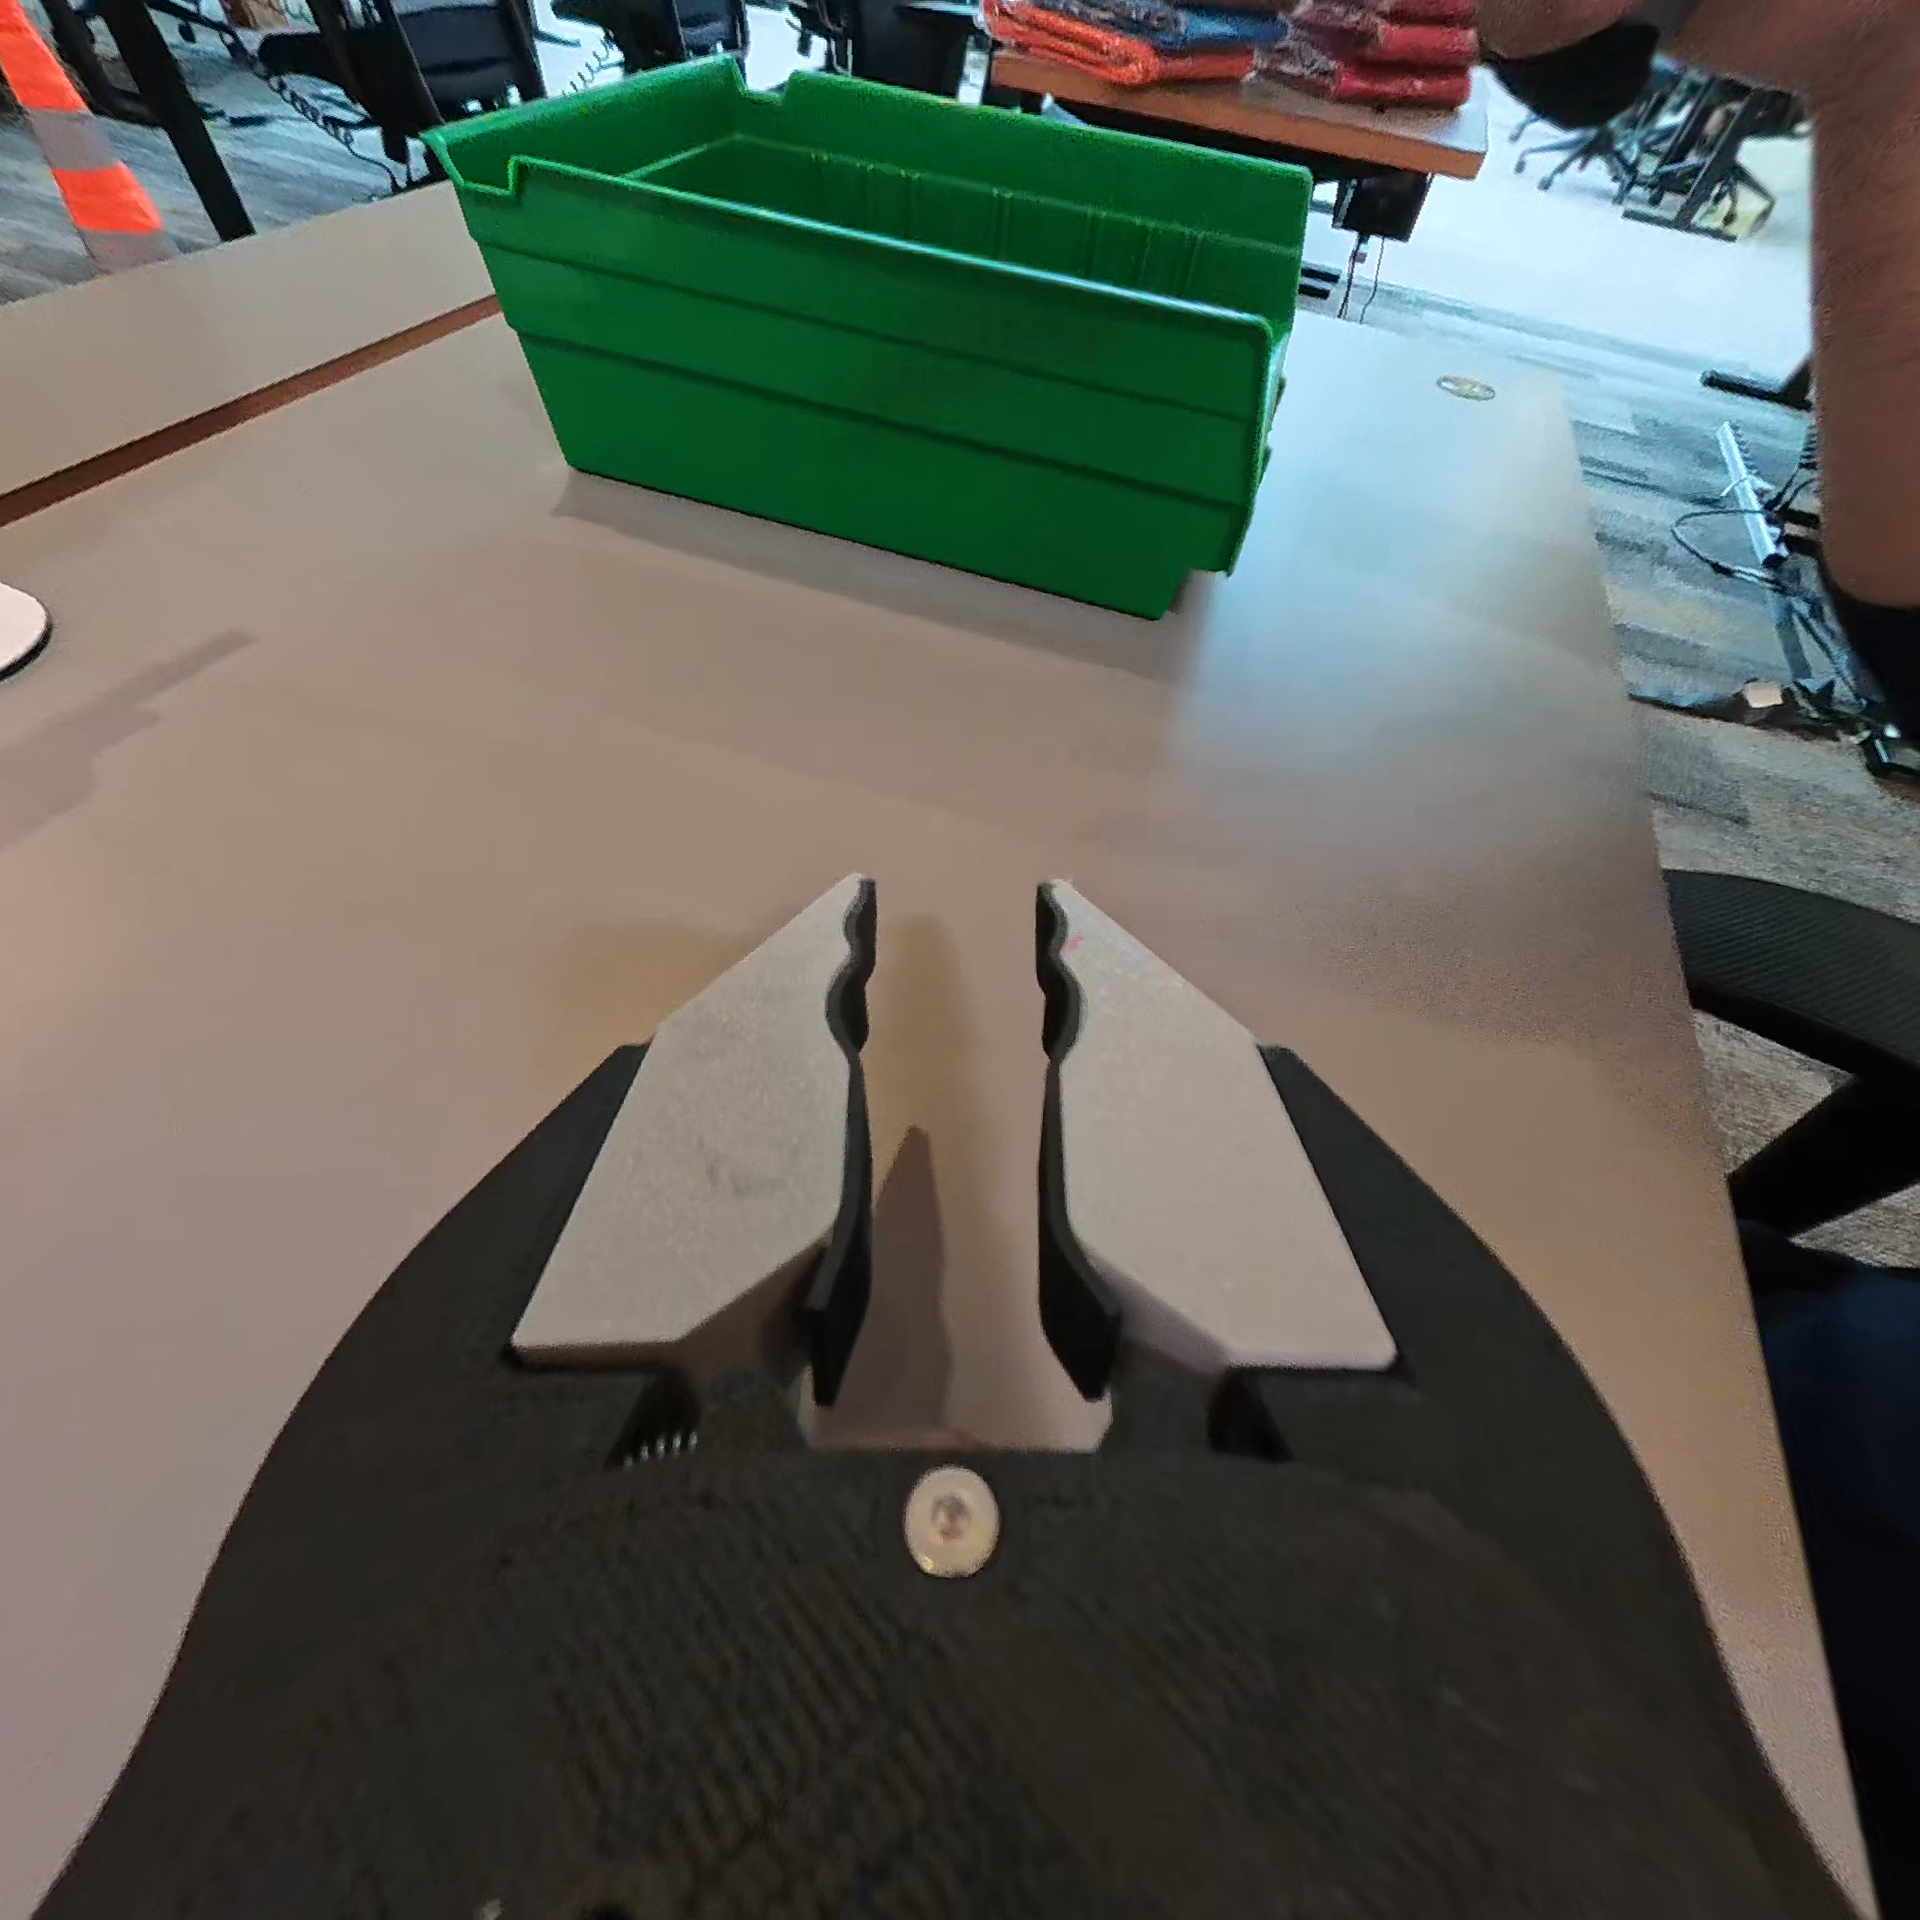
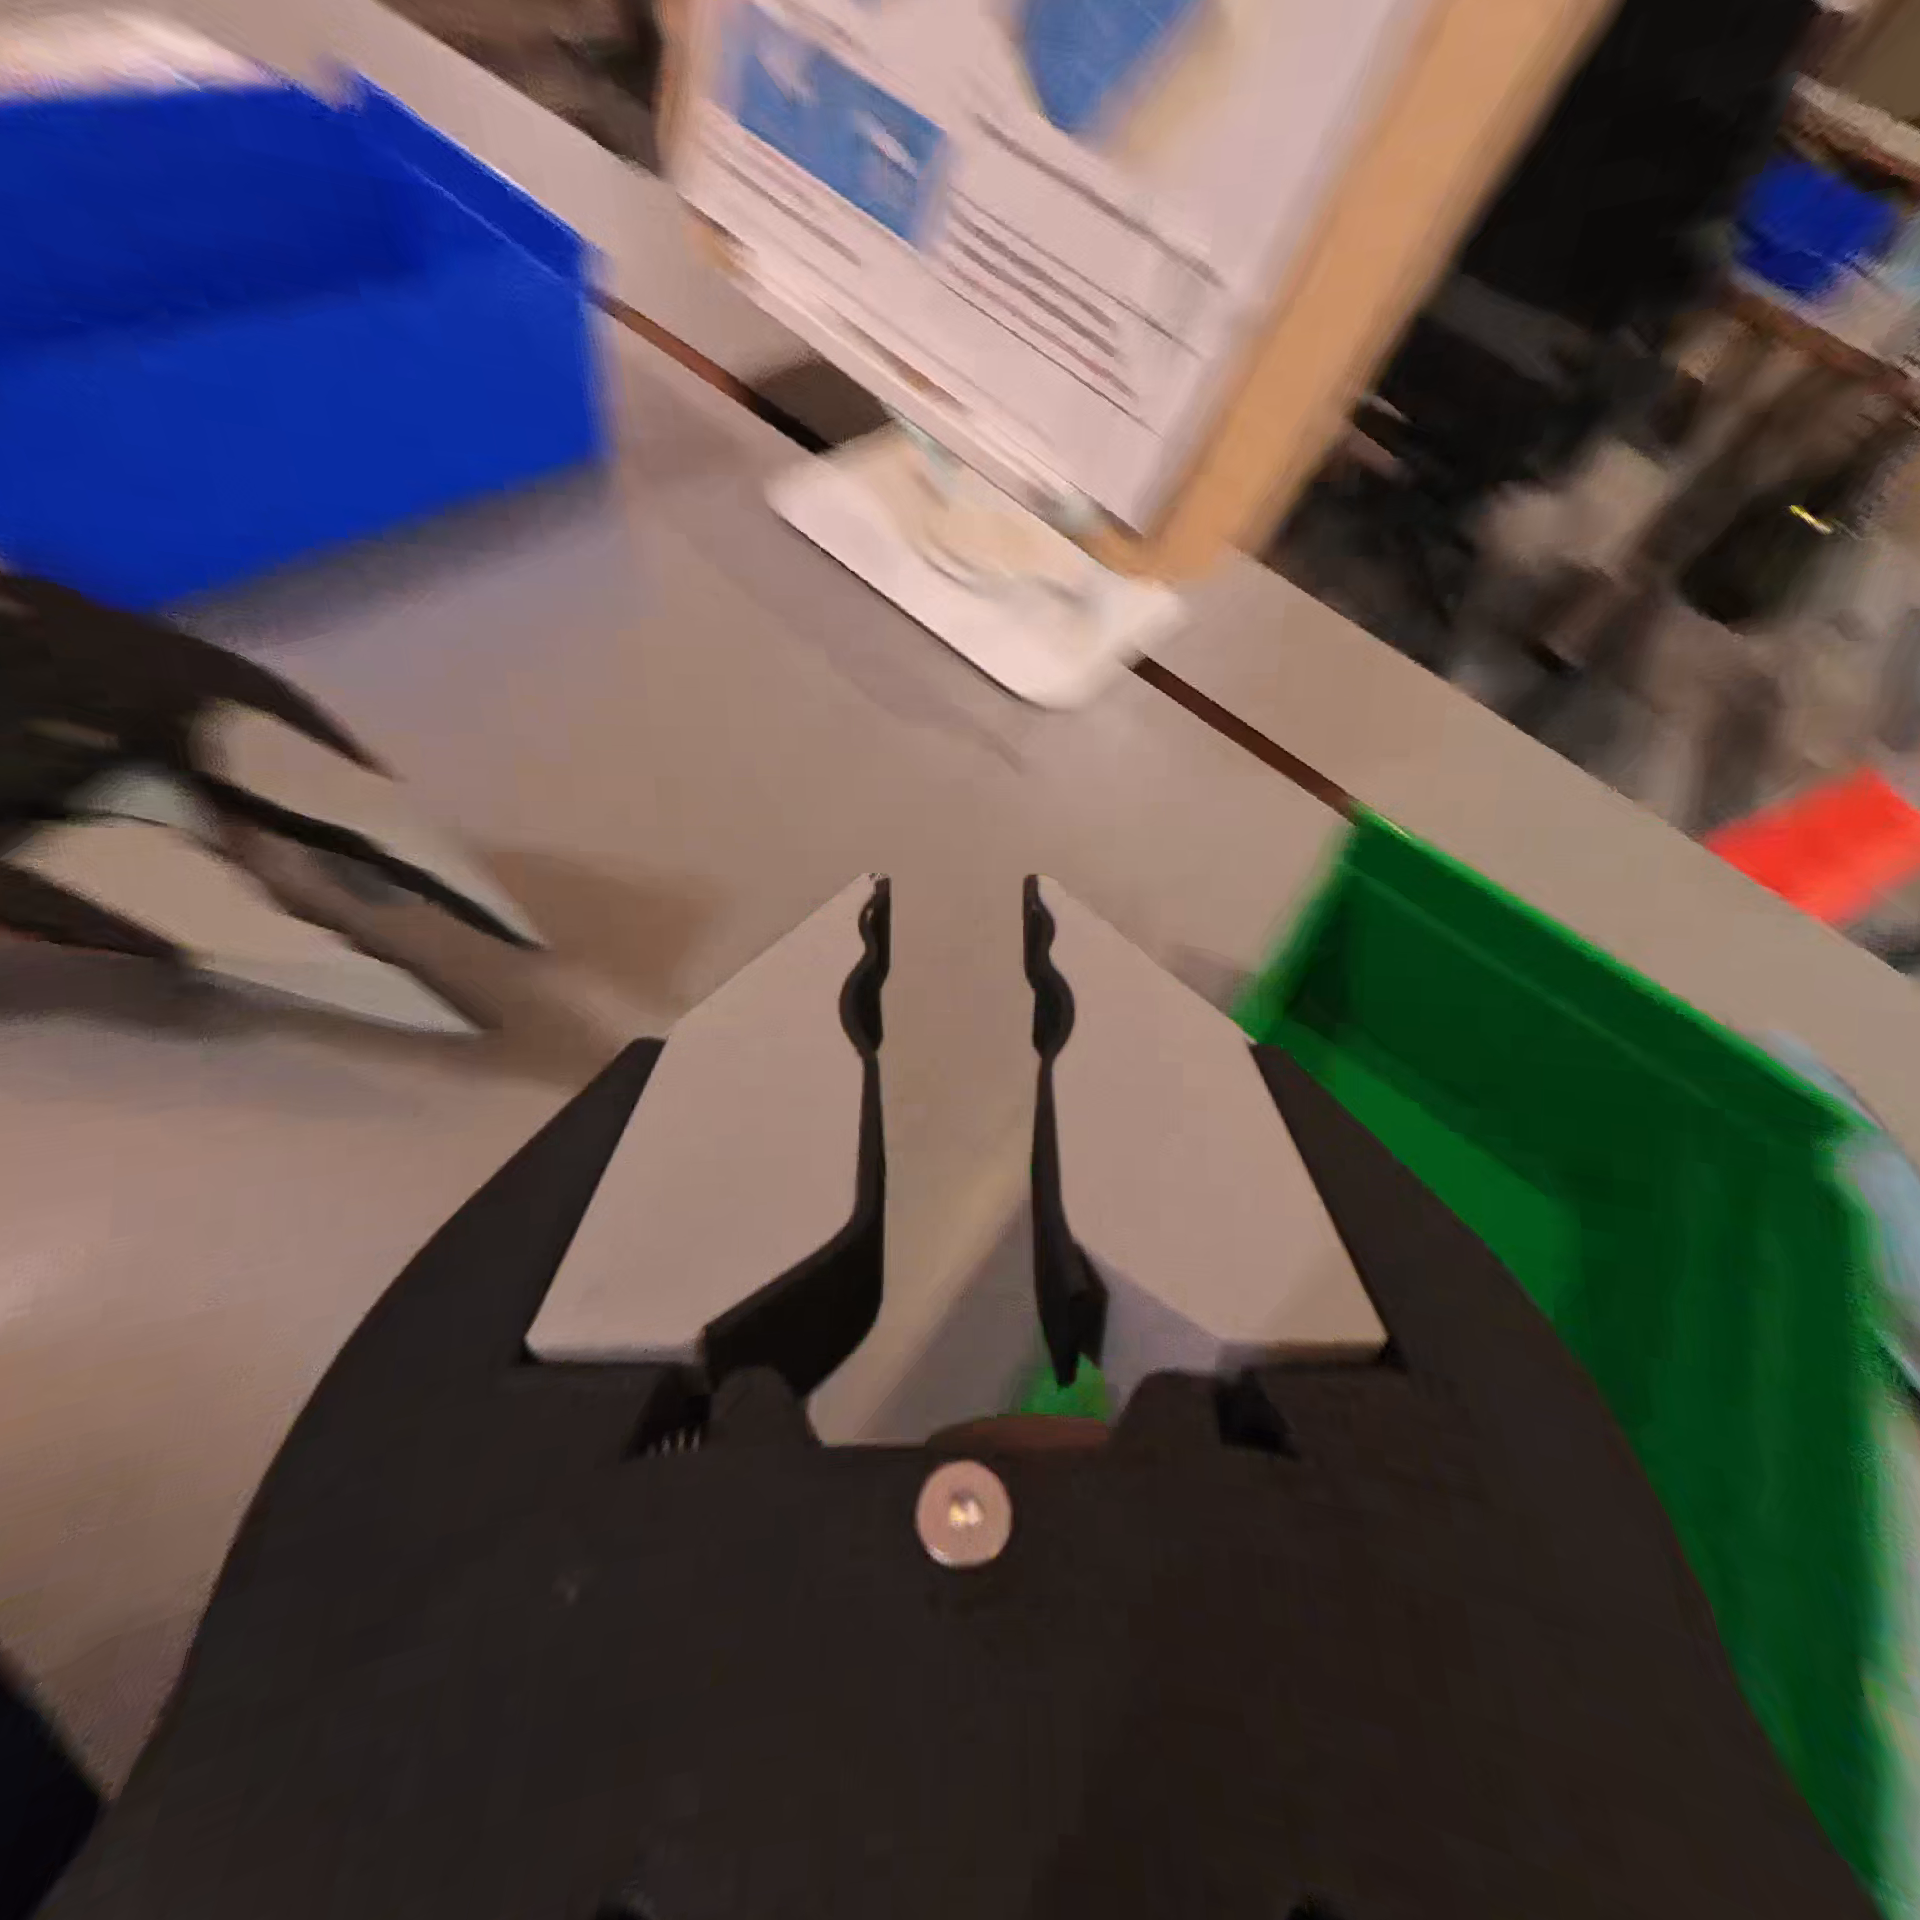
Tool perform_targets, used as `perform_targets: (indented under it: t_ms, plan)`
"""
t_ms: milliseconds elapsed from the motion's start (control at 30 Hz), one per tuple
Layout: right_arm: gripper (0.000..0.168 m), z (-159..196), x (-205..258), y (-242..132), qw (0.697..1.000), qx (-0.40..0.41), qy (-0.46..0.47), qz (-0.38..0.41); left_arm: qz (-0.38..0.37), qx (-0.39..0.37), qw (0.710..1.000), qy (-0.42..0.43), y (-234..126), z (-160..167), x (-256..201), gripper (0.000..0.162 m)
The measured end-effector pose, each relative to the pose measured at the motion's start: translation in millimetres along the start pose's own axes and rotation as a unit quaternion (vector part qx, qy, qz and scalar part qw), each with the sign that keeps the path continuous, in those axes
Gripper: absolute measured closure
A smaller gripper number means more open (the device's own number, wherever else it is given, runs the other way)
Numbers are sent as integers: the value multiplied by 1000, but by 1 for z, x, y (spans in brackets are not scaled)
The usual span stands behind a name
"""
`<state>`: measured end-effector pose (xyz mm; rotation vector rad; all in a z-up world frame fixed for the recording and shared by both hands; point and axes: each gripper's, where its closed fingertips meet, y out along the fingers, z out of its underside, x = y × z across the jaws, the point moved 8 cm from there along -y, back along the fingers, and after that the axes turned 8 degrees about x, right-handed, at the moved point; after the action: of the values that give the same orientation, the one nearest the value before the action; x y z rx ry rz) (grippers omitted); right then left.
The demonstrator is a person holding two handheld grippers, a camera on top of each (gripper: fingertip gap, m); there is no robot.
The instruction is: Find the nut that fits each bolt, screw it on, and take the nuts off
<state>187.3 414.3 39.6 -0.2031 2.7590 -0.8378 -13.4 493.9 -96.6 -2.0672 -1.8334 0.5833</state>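
While agape, left tool (image 1: 956, 896) well short of green bin (image 1: 883, 416).

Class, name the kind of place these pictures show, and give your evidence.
Probably an open-plan office or lab workroom: wheeled office chairs, a long beige work table holding a green plastic storage bin, and an orange traffic cone.

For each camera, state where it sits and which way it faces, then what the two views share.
Left wrist view: sits on the left tongs, open and empty, facing across the table toward the green bin; a person's arm shows at right.
Right wrist view: sits on the right tongs, open, blurred, facing a blue bin and a sign stand; the left tongs show at left.
Shared: the green bin and table.
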Motion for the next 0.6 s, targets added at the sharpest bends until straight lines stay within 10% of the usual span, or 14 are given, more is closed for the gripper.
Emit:
perform_targets:
  t_ms: [267,433,600]
  plan:
    - [142,1,92,91,993,-107,-28,-51,-6,-30,1000,-5,-32,-2,-14,129]
    - [141,23,98,106,990,-110,-31,-81,-108,-81,991,3,-142,-36,-9,138]
    - [139,19,104,98,987,-126,-30,-91,-286,-27,956,-54,-237,-51,98,135]
